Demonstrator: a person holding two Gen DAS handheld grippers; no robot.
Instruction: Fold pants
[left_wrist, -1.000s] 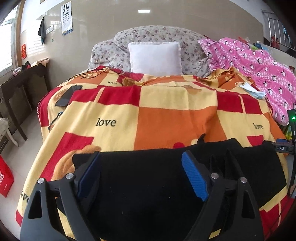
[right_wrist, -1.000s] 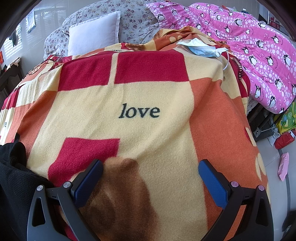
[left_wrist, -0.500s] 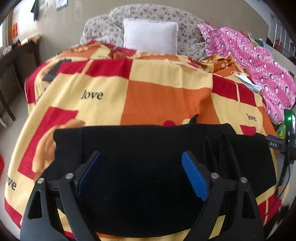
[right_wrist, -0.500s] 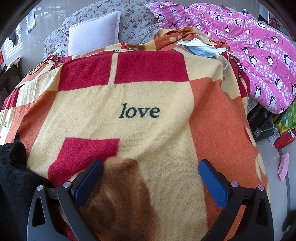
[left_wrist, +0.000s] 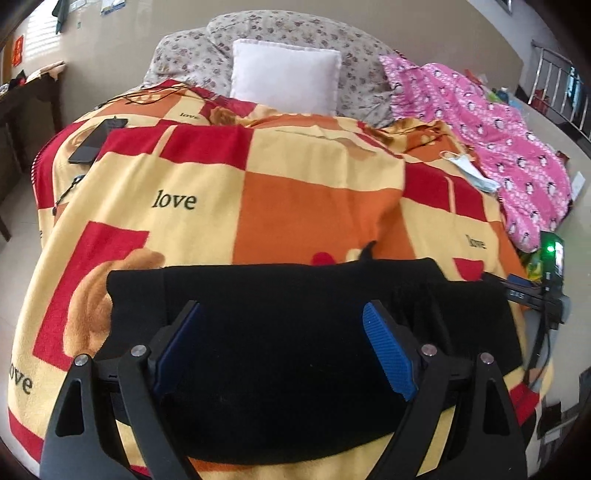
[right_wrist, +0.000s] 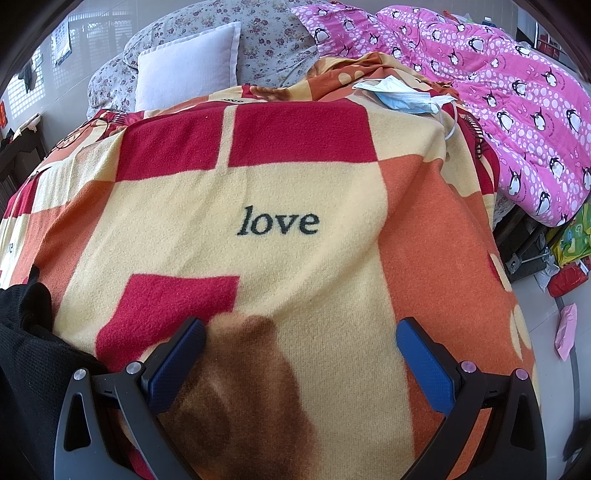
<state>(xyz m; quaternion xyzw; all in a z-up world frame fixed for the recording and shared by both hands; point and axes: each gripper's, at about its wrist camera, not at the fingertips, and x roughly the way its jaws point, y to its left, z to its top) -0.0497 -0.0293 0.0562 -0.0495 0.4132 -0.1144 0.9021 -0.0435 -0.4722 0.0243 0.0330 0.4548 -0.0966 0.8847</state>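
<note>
Pants (left_wrist: 295, 332), black, lie folded on checked blanket (left_wrist: 314, 206); left hand-held gripper (left_wrist: 282, 343) wide above them, right hand-held gripper (right_wrist: 301, 350) wide over bare blanket, neither gripping, likely fold finished.

A home bedroom: a bed (left_wrist: 44, 206) under a red, orange and yellow "love" blanket (left_wrist: 295, 192), a white pillow (left_wrist: 284, 79) against floral bedding (left_wrist: 184, 55) at its head, a pink penguin quilt (right_wrist: 498, 96) along its right edge. A phone (left_wrist: 96, 140) and a face mask (right_wrist: 402, 96) lie on the blanket; a dark desk (left_wrist: 22, 96) stands by the window.
</note>
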